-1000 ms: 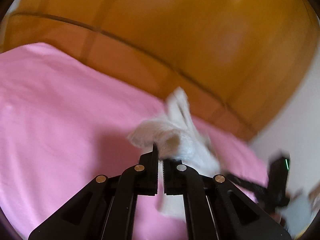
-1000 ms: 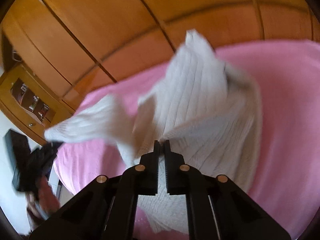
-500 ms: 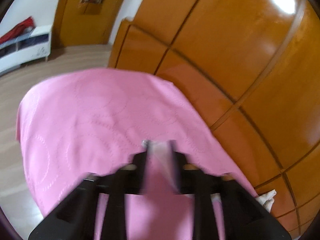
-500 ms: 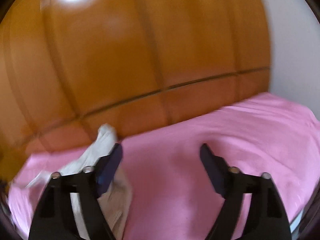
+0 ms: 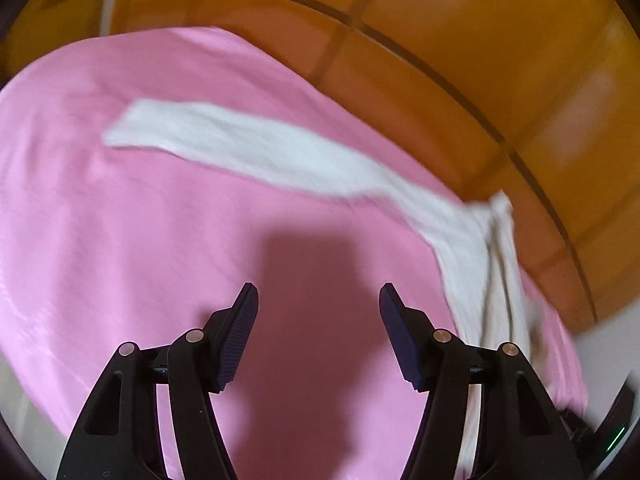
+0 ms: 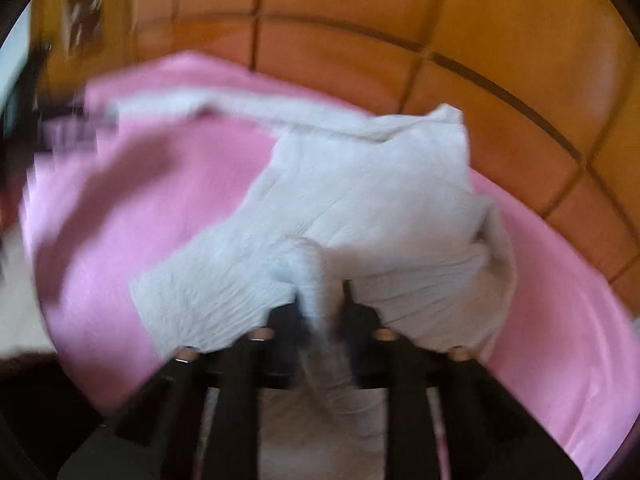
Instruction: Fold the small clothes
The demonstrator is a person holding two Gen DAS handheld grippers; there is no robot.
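Glossy orange-brown wooden panels (image 5: 500, 40) fill the background of both views, with dark seams dividing them into rectangles. Below them spreads a smooth pink cloth-covered surface (image 5: 160, 220) — whether it is a bed or a worktop cannot be told.

On that pink surface lies a white ribbed knit garment (image 5: 280, 152). In the left wrist view one long sleeve-like strip stretches from the upper left toward the right, where the fabric bunches into folds near the wooden panels. The black two-finger left gripper (image 5: 318, 304) hangs above the pink cover with its jaws spread wide apart and nothing between them; its dark shadow falls on the cloth just ahead, and the garment sits well beyond and to the right of the fingers.

In the right wrist view the same white ribbed knit garment (image 6: 360, 200) is crumpled in a broad heap directly ahead, a long strip trailing off to the upper left. The black right gripper (image 6: 320, 300) has a pinched ridge of the white fabric running down between its fingers — the picture is blurred, so whether the jaws are clamped on it or merely around it cannot be told.
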